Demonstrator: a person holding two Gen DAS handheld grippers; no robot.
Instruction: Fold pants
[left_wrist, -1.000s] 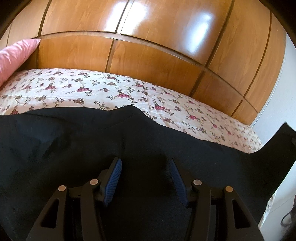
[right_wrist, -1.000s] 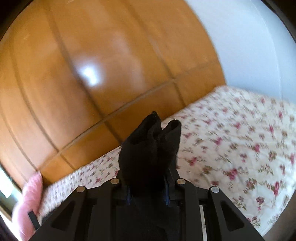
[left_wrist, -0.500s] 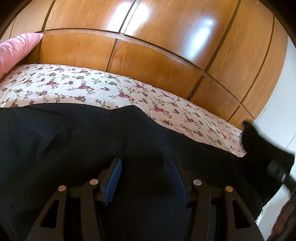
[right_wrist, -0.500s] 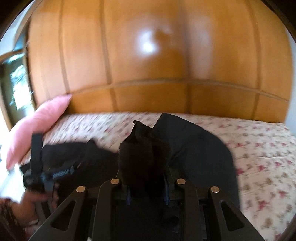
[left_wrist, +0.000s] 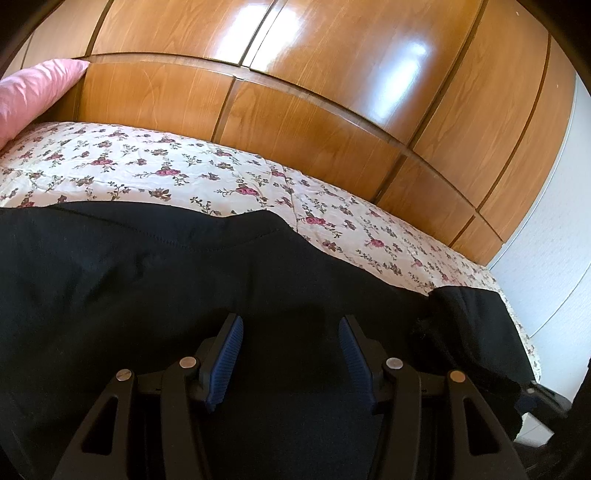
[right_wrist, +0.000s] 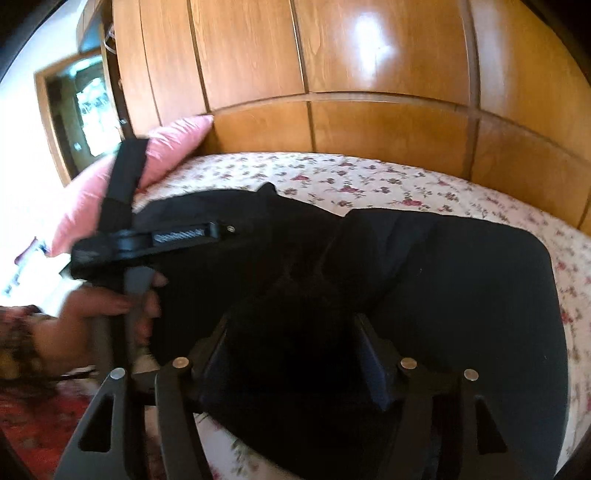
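Note:
The black pants (left_wrist: 147, 280) lie spread on the flowered bedspread (left_wrist: 184, 173). My left gripper (left_wrist: 291, 328) is open and rests low over the cloth, its blue pads (left_wrist: 227, 354) apart with nothing between them. In the right wrist view the pants (right_wrist: 461, 295) are folded over on themselves. My right gripper (right_wrist: 291, 332) stands open with a bunch of the black cloth lying loose between its fingers. The left gripper's body (right_wrist: 155, 236) and the hand holding it show at the left of that view. The folded pant end (left_wrist: 476, 332) lies at the right in the left wrist view.
A wooden wardrobe (left_wrist: 314, 74) runs behind the bed. A pink pillow (left_wrist: 33, 92) lies at the head of the bed, also in the right wrist view (right_wrist: 122, 181). A white wall (left_wrist: 554, 240) is at the right. A red rug (right_wrist: 33, 435) lies beside the bed.
My right gripper swung leftwards with the pant end, laid it over the rest of the pants, and its jaws have opened. The left gripper stayed open in place.

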